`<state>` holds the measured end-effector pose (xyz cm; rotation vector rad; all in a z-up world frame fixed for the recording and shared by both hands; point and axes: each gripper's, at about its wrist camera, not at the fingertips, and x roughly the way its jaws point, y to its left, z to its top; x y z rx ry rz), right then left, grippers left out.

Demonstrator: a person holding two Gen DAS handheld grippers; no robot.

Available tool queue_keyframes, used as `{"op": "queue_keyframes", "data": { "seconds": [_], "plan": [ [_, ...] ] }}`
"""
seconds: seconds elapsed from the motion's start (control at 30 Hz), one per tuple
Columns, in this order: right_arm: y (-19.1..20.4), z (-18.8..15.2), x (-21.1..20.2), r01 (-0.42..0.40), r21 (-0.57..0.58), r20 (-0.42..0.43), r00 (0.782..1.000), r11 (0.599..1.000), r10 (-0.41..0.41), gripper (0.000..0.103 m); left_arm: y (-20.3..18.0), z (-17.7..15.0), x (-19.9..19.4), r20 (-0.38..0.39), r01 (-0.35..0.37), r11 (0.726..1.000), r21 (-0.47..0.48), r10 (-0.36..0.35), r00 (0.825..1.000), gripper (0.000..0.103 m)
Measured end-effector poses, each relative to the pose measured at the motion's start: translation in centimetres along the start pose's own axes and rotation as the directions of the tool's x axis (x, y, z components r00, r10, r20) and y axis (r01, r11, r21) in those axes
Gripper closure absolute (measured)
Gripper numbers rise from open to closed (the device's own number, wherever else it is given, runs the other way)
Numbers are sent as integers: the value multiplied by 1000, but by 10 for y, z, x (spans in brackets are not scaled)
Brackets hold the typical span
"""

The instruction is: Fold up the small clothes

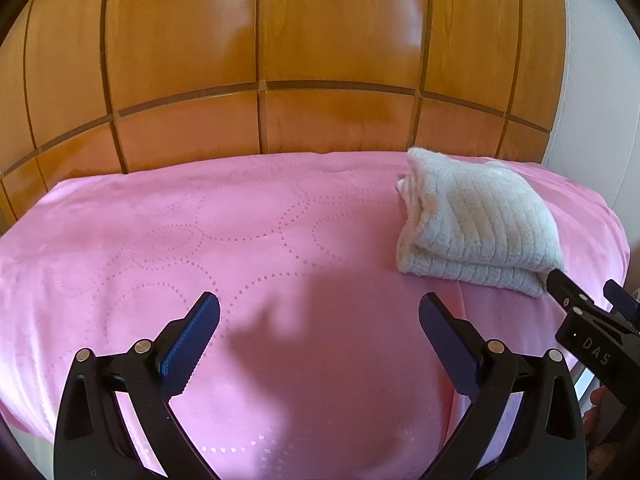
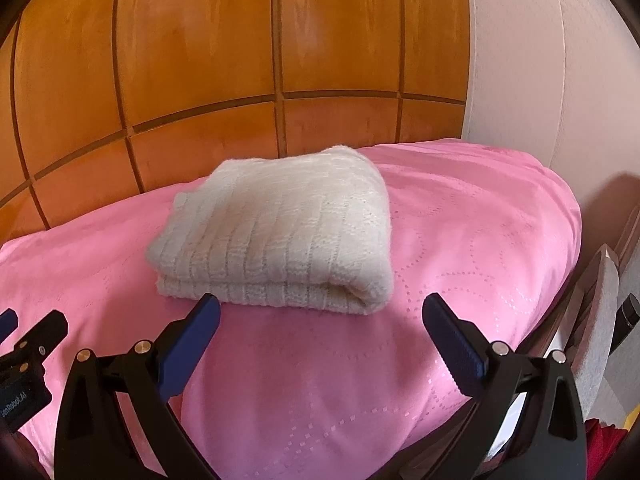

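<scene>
A cream knitted garment (image 2: 276, 236) lies folded into a thick rectangle on the pink bedspread (image 2: 320, 360). My right gripper (image 2: 320, 316) is open and empty, just in front of the garment's near folded edge. In the left wrist view the garment (image 1: 476, 220) lies at the right of the bedspread (image 1: 200, 240). My left gripper (image 1: 320, 316) is open and empty over bare pink cloth, left of the garment. The right gripper (image 1: 584, 292) shows at the right edge of that view, near the garment's corner.
A glossy wooden panelled headboard (image 1: 280, 40) stands behind the bed. A white wall (image 2: 540, 60) is at the right. The bed's right edge (image 2: 572, 240) drops off near a grey chair back (image 2: 600, 340). The left gripper's body (image 2: 24, 360) shows at the left edge.
</scene>
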<state>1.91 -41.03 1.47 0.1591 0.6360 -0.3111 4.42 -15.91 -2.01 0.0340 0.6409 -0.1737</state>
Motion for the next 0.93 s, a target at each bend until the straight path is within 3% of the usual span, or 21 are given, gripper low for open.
{"op": "queue_keyframes", "data": {
  "seconds": [0.6,0.8,0.93],
  "plan": [
    [-5,-3,14,-21,-14,-37,999,1000,21,2,-1,-4,8,-10,11,1000,-2,-11,1000,4],
    [-10,-1,17,-36,-7,-51,998,999,35,2,6,-6,21,-65,1,999,-47,-4,998,4],
    [-33,17,24,-21,40,-40,999,999,22,2,17,-7,34,-93,-14,997,-76,7,996,4]
  ]
}}
